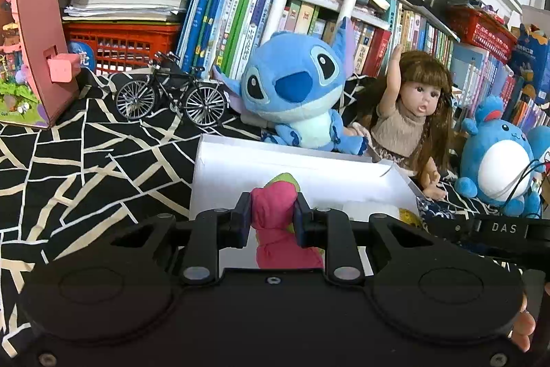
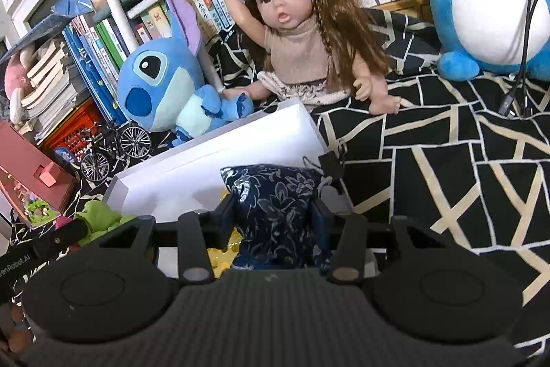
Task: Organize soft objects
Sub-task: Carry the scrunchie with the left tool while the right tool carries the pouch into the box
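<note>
My left gripper (image 1: 272, 212) is shut on a pink and green soft toy (image 1: 275, 229), held over the near edge of a white box (image 1: 261, 164). My right gripper (image 2: 273, 215) is shut on a dark blue flowered pouch (image 2: 275, 195), above the same white box (image 2: 206, 167). In the right wrist view the green part of the soft toy (image 2: 98, 217) shows at lower left beside the left gripper's body. Something yellow (image 2: 220, 258) lies in the box under the pouch.
A blue plush alien (image 1: 295, 92), a long-haired doll (image 1: 409, 112) and a round blue-and-white plush (image 1: 498, 160) sit behind the box on a black-and-cream patterned cloth (image 1: 86, 167). A miniature bicycle (image 1: 172, 95), a red crate (image 1: 120, 43), a pink model house (image 1: 31, 40) and rows of books (image 1: 240, 6) stand at the back.
</note>
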`<state>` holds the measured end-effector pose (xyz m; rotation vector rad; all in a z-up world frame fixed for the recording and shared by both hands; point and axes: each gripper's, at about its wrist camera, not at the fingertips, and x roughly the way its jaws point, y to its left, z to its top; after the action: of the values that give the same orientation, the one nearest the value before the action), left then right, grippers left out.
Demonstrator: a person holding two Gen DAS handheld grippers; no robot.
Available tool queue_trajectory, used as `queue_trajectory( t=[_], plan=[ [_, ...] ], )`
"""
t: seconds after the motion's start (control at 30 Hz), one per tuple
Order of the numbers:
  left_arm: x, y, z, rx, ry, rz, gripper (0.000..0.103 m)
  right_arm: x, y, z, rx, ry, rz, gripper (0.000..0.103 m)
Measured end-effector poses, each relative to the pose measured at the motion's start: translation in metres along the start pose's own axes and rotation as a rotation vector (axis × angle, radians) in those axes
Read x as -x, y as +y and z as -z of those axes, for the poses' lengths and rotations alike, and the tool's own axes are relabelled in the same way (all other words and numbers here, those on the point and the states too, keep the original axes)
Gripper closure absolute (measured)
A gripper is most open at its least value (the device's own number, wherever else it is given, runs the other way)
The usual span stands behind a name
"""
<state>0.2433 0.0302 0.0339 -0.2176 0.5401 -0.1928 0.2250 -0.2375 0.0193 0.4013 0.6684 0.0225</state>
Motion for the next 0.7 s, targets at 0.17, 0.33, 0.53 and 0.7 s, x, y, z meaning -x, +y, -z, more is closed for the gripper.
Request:
queue_trajectory(
  t=[0.17, 0.33, 0.53, 0.7],
  plan=[
    [-0.003, -0.001, 0.004, -0.004, 0.019, 0.008, 0.08, -0.003, 0.0, 0.002, -0.015, 0.004, -0.017, 0.054],
    [-0.006, -0.002, 0.007, -0.009, 0.038, 0.013, 0.079, -0.006, -0.001, 0.004, -0.037, 0.015, -0.041, 0.054],
    [-0.008, -0.004, 0.01, -0.019, 0.063, 0.032, 0.079, -0.006, -0.003, 0.004, -0.042, 0.017, -0.044, 0.054],
    [-0.009, -0.01, 0.013, -0.029, 0.075, 0.047, 0.079, -0.007, -0.008, 0.006, -0.053, 0.02, -0.043, 0.054]
  ],
)
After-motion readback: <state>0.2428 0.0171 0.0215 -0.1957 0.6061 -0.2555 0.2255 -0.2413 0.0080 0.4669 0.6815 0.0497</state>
